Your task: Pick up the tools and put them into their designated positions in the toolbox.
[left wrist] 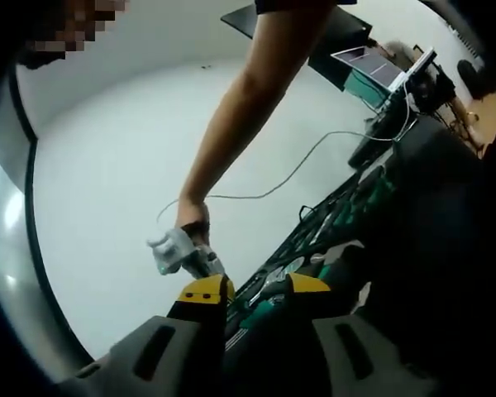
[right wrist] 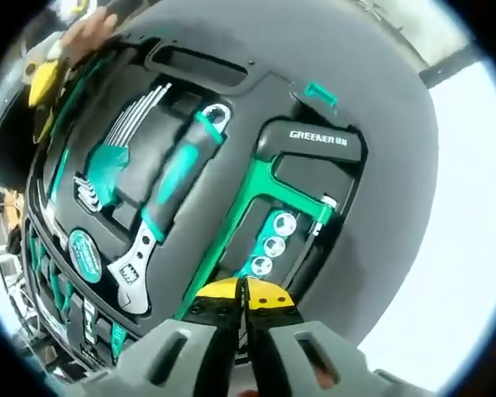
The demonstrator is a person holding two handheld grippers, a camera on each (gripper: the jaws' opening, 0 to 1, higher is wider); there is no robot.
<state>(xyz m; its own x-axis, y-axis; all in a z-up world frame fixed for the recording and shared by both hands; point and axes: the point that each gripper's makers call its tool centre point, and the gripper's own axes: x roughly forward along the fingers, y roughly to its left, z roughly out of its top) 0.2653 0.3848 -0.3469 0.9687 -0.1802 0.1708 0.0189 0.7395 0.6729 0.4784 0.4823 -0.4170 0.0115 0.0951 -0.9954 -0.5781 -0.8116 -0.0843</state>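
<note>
My right gripper has its fingers closed, nothing visibly held, right over the toolbox; the hacksaw runs away from them, wrench and hex keys seated beyond. My left gripper stands slightly open, empty, at the toolbox edge

toolbox matt dark plastic; adjustable wrench bright smooth metal jaw; floor smooth, pale.

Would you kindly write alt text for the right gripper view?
An open black toolbox holds seated tools: a green-handled adjustable wrench, a hex key set and a green hacksaw. The right gripper, yellow-tipped, is shut over the hacksaw's blade.
</note>
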